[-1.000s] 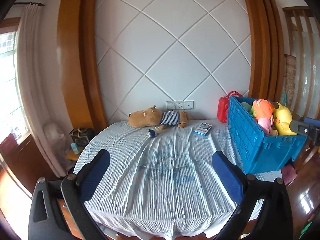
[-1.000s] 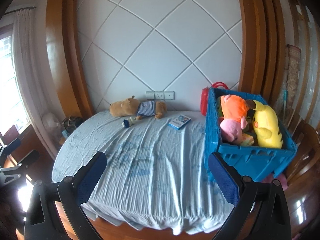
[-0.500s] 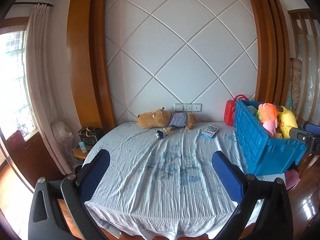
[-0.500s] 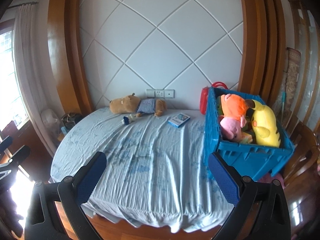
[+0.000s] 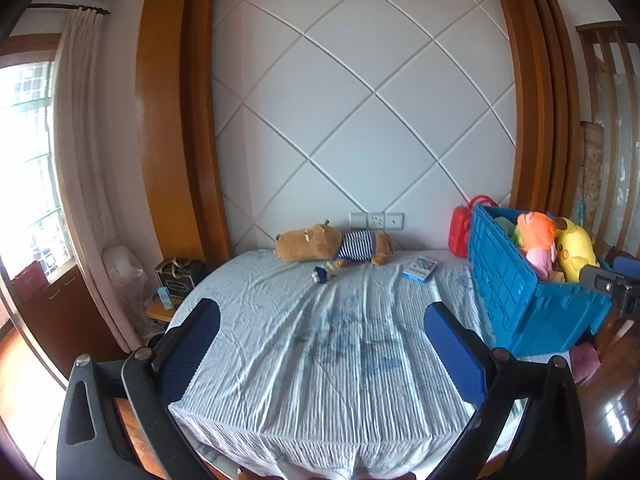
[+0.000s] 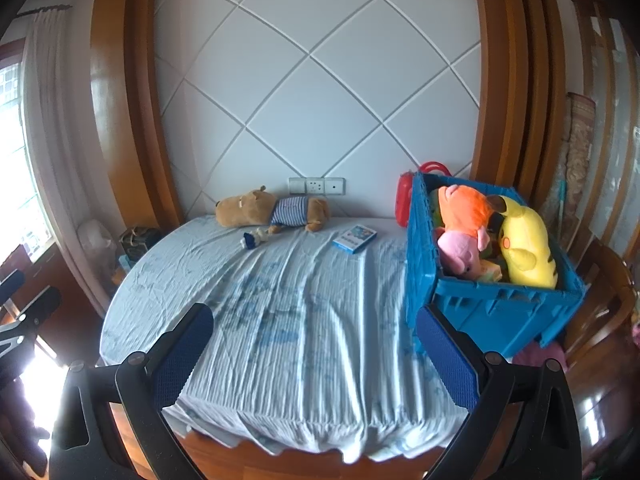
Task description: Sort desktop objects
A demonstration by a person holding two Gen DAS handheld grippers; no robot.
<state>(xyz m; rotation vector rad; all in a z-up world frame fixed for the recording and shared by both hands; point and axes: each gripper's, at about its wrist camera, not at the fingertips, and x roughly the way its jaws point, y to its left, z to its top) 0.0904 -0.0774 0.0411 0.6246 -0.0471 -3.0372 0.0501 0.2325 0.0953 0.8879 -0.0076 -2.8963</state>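
Note:
A brown plush animal in a striped shirt (image 5: 332, 242) (image 6: 272, 210) lies at the far edge of the table by the wall. A small blue-and-white toy (image 5: 323, 272) (image 6: 252, 238) lies just in front of it. A blue-and-white card box (image 5: 420, 269) (image 6: 355, 238) lies to the right. A blue crate (image 5: 520, 300) (image 6: 492, 304) at the table's right holds an orange plush (image 6: 464, 212), a pink plush (image 6: 460, 250) and a yellow plush (image 6: 524, 240). My left gripper (image 5: 322, 340) and right gripper (image 6: 314, 344) are open and empty, held back over the near table edge.
The table carries a wrinkled light-blue cloth (image 5: 320, 352). A red case (image 5: 460, 228) stands behind the crate. A low stand with a dark box (image 5: 180, 276) is left of the table. The right gripper's tip (image 5: 616, 284) shows at the left view's right edge.
Both grippers have pulled back and risen from the table, so the table and objects look smaller and farther. Nothing on the table has moved.

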